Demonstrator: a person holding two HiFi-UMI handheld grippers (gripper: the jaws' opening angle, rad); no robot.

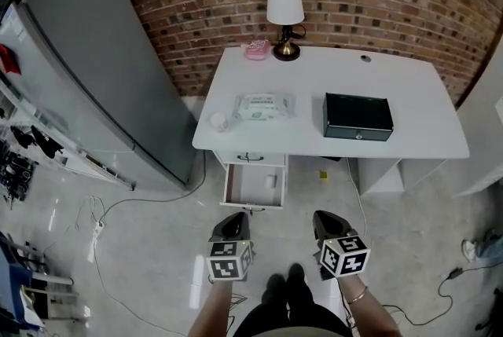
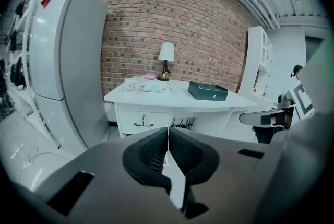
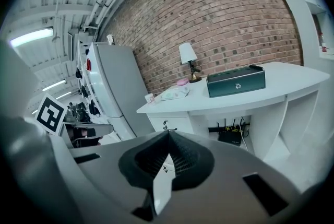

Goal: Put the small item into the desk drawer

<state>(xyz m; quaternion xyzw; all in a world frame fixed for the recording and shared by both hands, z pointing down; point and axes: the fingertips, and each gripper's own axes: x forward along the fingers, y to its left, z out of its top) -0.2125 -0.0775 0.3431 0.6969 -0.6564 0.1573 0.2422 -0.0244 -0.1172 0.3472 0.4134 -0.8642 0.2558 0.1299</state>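
The white desk [image 1: 409,141] has its lower drawer [image 1: 236,188] pulled out, and a small white item [image 1: 272,181] lies inside it at the right. The upper drawer [image 1: 250,159] is closed. My left gripper [image 1: 230,227] hangs just in front of the open drawer, jaws shut and empty. In the left gripper view its pads [image 2: 167,134] meet with nothing between them. My right gripper [image 1: 326,224] sits to the right at the same height, also shut and empty, as the right gripper view [image 3: 168,137] confirms.
On the desk stand a lamp [image 1: 284,9], a pink object [image 1: 256,49], a pack of wipes [image 1: 263,106], a small white jar [image 1: 218,122] and a dark box [image 1: 357,116]. A grey fridge [image 1: 102,68] stands left. Cables [image 1: 94,217] trail on the floor.
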